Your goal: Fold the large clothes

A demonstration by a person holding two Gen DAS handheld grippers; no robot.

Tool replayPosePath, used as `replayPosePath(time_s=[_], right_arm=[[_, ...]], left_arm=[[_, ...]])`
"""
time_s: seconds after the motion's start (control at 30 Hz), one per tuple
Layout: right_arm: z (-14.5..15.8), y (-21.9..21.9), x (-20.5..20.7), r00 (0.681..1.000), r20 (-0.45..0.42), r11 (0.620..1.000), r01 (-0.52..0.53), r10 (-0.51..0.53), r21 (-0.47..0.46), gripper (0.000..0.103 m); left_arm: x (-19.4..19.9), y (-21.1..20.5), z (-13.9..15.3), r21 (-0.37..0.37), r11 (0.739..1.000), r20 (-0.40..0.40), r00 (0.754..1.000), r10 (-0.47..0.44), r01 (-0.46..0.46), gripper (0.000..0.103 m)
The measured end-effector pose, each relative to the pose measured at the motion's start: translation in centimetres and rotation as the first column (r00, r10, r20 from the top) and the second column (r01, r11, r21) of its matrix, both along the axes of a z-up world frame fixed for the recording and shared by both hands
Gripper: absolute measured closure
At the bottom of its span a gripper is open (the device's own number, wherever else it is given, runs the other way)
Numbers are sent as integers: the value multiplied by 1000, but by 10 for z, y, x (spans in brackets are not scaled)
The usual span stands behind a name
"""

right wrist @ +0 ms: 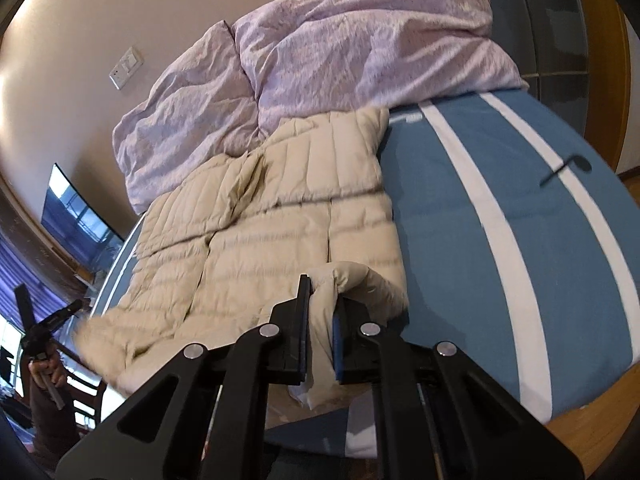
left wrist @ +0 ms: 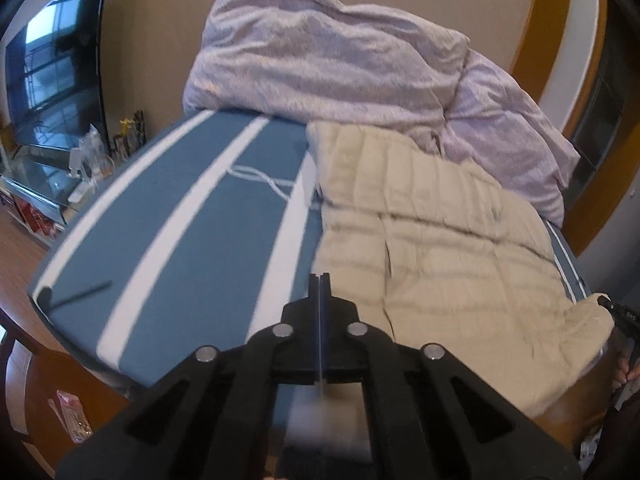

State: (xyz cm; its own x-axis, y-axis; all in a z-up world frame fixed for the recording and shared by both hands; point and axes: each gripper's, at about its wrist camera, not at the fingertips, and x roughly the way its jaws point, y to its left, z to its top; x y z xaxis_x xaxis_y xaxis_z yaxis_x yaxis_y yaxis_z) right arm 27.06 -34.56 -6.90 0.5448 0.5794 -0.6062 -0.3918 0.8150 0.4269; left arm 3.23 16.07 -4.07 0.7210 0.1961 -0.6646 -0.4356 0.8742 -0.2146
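A cream quilted puffer jacket lies spread on a blue bed with white stripes. It also shows in the right wrist view. My left gripper is shut and empty, over the bed just left of the jacket's near edge. My right gripper is shut on a bunched fold of the jacket's near edge and holds it lifted above the bed. The right gripper also shows at the far right of the left wrist view.
A crumpled lilac duvet is piled at the head of the bed, also in the right wrist view. A TV and a cluttered stand are to the left. The wooden bed frame edges the mattress.
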Motion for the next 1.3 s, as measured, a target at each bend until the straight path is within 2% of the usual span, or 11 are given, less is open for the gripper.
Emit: replayPosePath(time_s=[0.13, 0.23, 0.3, 0.37, 0.47, 0.67, 0.8, 1.17, 1.23, 1.3], right_arm=[[1, 12, 12, 1000, 0, 1000, 1, -1, -3, 94], [-2, 18, 18, 1000, -4, 1000, -2, 2, -15, 94], [-4, 19, 21, 1000, -11, 1000, -4, 4, -17, 94], [-6, 18, 23, 1000, -18, 1000, -5, 4, -13, 94], [-8, 18, 22, 1000, -21, 1000, -6, 6, -13, 94], [-10, 15, 21, 1000, -31, 1000, 0, 0, -8, 94], [-11, 13, 20, 999, -34, 1000, 1, -1, -9, 94], [-14, 8, 15, 999, -47, 1000, 6, -6, 10, 94], [-15, 7, 14, 999, -50, 1000, 8, -7, 16, 94], [-15, 6, 14, 999, -50, 1000, 6, -5, 14, 94]], left_arm=[[16, 5, -5, -17, 1000, -37, 999, -8, 7, 103], [16, 6, -19, -42, 998, -71, 996, -53, 50, 102], [12, 6, -27, -77, 994, -84, 992, -89, 83, 95], [9, 6, -34, -90, 991, -104, 989, -107, 98, 78], [6, 4, -44, -97, 989, -135, 983, -127, 115, 70], [2, -3, -67, -159, 976, -169, 970, -175, 149, 63], [-5, -9, -79, -178, 971, -179, 965, -191, 159, 61], [-25, -17, -84, -191, 965, -141, 968, -207, 179, 57], [-23, -22, -83, -188, 964, -140, 966, -218, 190, 59], [-21, -27, -84, -180, 963, -146, 963, -227, 200, 66]])
